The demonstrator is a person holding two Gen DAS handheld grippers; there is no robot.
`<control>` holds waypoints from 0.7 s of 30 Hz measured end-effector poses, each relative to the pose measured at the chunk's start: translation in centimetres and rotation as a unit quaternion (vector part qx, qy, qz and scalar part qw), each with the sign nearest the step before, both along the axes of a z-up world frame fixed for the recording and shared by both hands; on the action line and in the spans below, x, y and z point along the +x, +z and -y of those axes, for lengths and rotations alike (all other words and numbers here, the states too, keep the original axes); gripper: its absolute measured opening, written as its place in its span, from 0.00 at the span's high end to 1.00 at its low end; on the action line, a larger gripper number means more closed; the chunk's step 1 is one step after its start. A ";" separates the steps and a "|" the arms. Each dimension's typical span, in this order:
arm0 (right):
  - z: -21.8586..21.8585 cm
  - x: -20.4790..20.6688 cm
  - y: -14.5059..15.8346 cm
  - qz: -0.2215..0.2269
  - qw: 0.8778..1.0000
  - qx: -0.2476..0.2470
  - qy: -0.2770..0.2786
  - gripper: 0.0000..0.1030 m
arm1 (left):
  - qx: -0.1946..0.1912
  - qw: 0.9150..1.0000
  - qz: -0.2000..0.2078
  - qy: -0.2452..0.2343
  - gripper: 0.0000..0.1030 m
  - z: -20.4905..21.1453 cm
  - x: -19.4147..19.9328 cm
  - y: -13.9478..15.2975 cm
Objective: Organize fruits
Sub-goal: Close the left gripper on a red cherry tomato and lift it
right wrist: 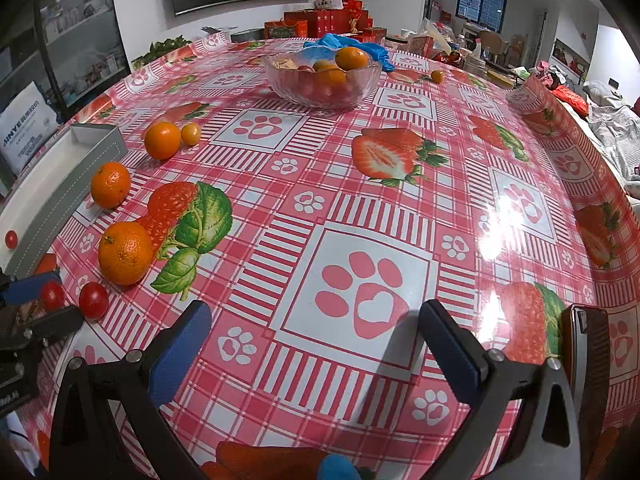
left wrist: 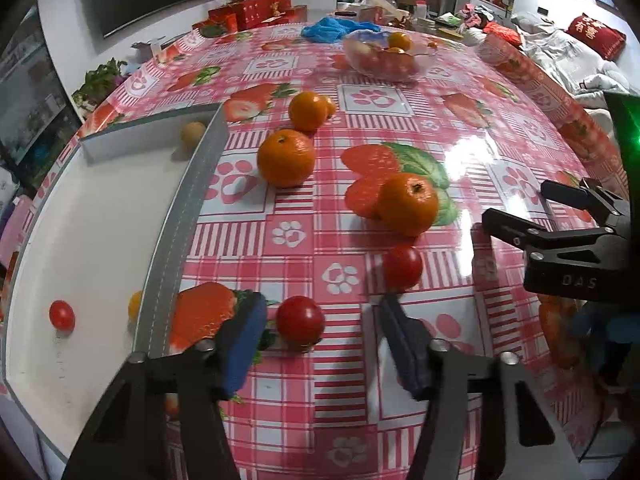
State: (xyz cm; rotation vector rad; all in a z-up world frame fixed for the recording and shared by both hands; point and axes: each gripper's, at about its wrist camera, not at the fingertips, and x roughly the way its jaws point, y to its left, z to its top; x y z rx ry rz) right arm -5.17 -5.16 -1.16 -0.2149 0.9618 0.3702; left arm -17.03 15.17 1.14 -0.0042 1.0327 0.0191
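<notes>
- Left claw (left wrist: 320, 344): jaws spread, with a cherry tomato (left wrist: 300, 321) on the tabletop (left wrist: 360, 420) between the blue pads (left wrist: 244, 344). The tomato lies just beside the left pad; contact cannot be confirmed. The right pad is blurred and stands apart from the tomato.
- Right claw (right wrist: 316, 332): jaws spread wide above a paw-print square of the tabletop, holding nothing.
- A second cherry tomato (left wrist: 403, 267) lies just beyond the left claw; three oranges (left wrist: 408, 204) and a small yellow fruit follow farther back.
- Tray (left wrist: 192, 216), grey-walled, at the left: the left-wrist view shows its white floor with one cherry tomato (left wrist: 62, 315), a yellow fruit at the near wall and a tan fruit in the far corner. The right-wrist view shows only its wall and that tomato.
- Glass bowl (right wrist: 324, 80), far centre, holds oranges and red fruit; the right-wrist view shows it clearly.
- Legible writing: "DAS" on the right claw's body in the left-wrist view; "INYE" on a white bag (right wrist: 24, 128) at far left.
</notes>
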 end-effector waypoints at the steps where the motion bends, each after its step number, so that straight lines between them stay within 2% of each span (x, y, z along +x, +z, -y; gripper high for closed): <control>1: 0.0 0.0 0.0 0.000 1.000 0.000 0.000 0.00 | -0.001 1.000 0.001 -0.004 0.65 0.1 0.0 0.1; 3: 0.0 0.0 0.0 0.000 1.000 0.000 0.000 0.00 | -0.002 1.000 0.001 -0.008 0.73 0.4 0.0 0.2; 6: 0.0 0.0 0.0 0.000 1.000 0.000 0.000 0.00 | -0.004 1.000 0.002 -0.006 0.78 0.3 -0.1 0.3; 21: 0.0 -0.1 0.0 -0.004 1.000 -0.002 -0.004 0.00 | -0.005 1.000 0.011 -0.002 0.78 -0.1 -1.2 1.2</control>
